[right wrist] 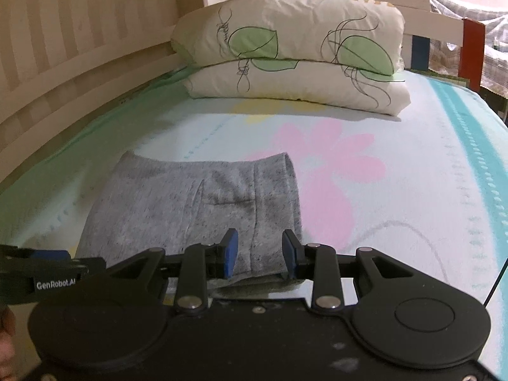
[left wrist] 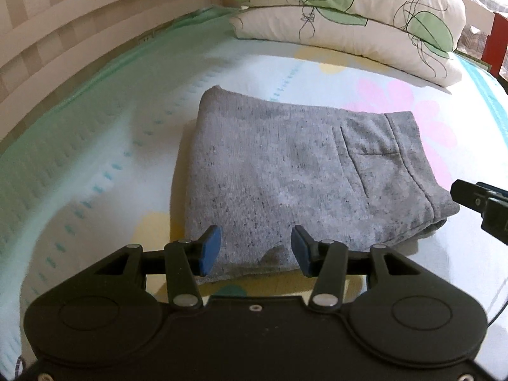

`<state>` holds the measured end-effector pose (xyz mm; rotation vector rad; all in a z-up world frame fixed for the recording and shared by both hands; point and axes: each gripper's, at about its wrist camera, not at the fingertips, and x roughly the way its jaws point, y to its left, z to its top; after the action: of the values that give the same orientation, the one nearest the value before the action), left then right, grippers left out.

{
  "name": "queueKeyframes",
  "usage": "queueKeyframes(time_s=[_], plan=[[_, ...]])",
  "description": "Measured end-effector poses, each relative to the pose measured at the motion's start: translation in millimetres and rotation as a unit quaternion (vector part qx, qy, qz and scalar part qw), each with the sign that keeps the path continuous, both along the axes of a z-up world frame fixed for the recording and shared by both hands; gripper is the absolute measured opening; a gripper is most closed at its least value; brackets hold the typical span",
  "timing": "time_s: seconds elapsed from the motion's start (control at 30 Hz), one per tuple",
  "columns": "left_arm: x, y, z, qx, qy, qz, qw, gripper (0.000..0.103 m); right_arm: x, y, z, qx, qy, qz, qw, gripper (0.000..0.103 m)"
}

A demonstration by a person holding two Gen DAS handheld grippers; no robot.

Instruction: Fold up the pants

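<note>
**Grey pants lie folded; both grippers spread at the near edge**

Blue-padded fingers [left wrist: 209,250] of the black left gripper [left wrist: 255,250] stand spread, gripping nothing, with the near edge of the heather-grey knit pants [left wrist: 285,174] lying between and just beyond them. The black right gripper [right wrist: 259,255] is likewise spread and empty-handed, straddling the waistband end of the same bundle. The pants sit as a compact rectangle in the middle of the pale floral bedsheet [right wrist: 381,222], a stitched pocket facing up.

By my judgement the fabric is soft, light and limp: it will sag and unfold if lifted by one layer, so a hold should pinch all layers together at a thick edge or corner. Nothing about it looks slippery or fragile.

Beyond lies a cream folded quilt with green leaf print [right wrist: 285,63]. White lettering on the left gripper's side reads "GenRobot.AI" [right wrist: 56,284].
</note>
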<state>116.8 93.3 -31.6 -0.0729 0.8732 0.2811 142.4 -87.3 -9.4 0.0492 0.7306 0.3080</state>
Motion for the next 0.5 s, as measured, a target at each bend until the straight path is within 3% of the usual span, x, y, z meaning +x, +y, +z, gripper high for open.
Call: queueKeyframes(time_s=[0.1, 0.5], plan=[[-1.4, -1.1, 2.3, 0.004, -0.008, 0.000, 1.0000, 0.061, 1.2, -2.4, 0.1, 0.003, 0.001, -0.005, 1.000, 0.034], [-1.3, -0.2, 3.4, 0.000, -0.008, 0.002, 1.0000, 0.062, -1.3, 0.6, -0.8, -0.003, -0.001, 0.002, 1.000, 0.034]])
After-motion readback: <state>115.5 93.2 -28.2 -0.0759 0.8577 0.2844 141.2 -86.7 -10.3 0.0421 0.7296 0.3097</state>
